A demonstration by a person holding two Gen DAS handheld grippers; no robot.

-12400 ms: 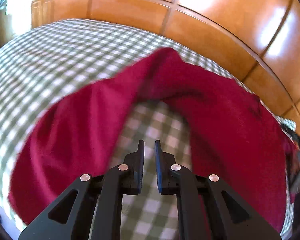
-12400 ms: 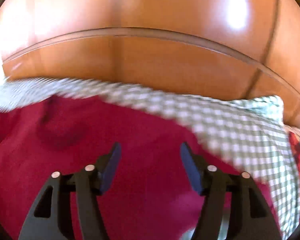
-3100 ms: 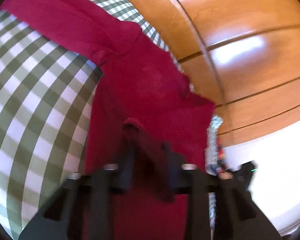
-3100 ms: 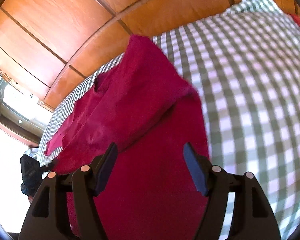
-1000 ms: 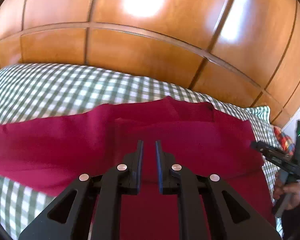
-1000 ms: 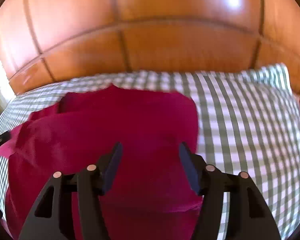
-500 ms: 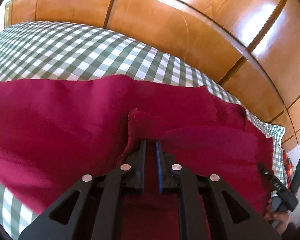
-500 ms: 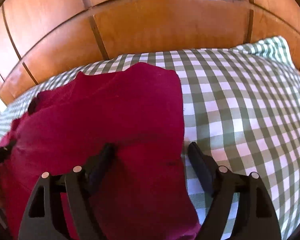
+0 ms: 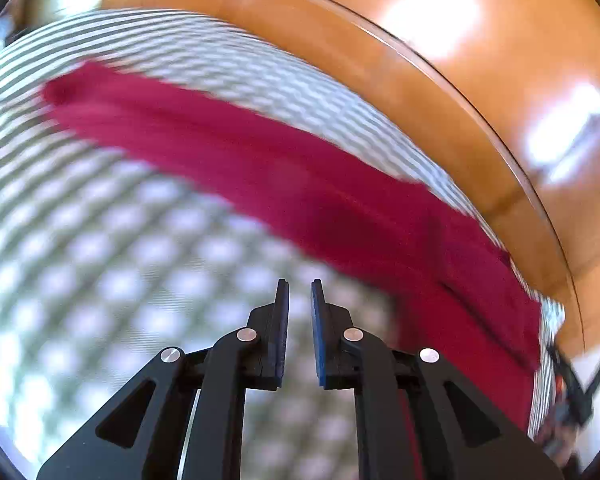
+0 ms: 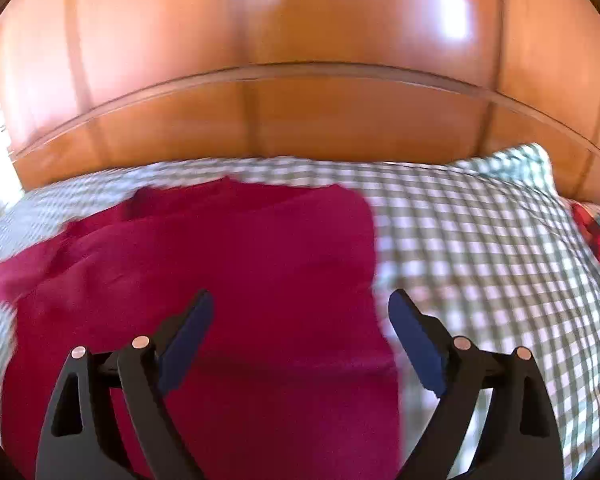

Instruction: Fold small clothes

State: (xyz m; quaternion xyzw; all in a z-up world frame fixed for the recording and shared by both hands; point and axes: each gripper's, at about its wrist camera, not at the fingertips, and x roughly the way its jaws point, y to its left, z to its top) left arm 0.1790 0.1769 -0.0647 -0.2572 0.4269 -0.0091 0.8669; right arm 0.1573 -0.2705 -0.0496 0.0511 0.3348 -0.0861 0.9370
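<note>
Left gripper (image 9: 299, 292): the two fingers stand close together with only a thin slit between them, and nothing is in the slit. It hangs over bare checked cloth, apart from the garment.
Right gripper (image 10: 300, 312): the fingers are spread wide and hold nothing. The left finger is over the garment and the right finger is over the checked cloth, so the garment's right edge runs between them.
Garment (image 10: 240, 272): one dark red piece, plain, with no print. It lies flat on the bed, near the headboard. In the right wrist view it shows a straight right edge and a layer folded over on top. In the left wrist view the garment (image 9: 300, 196) appears as a long red band that runs from upper left to lower right; this view is blurred, so I cannot tell small details.
Bed cover (image 10: 480, 248): one, green and white checks, under the garment.
Headboard (image 10: 300, 120): one, shiny orange-brown wood panels, behind the bed.
Count: two grippers, one garment.
Other cloth (image 10: 598, 236): one red patterned piece at the far right edge.
</note>
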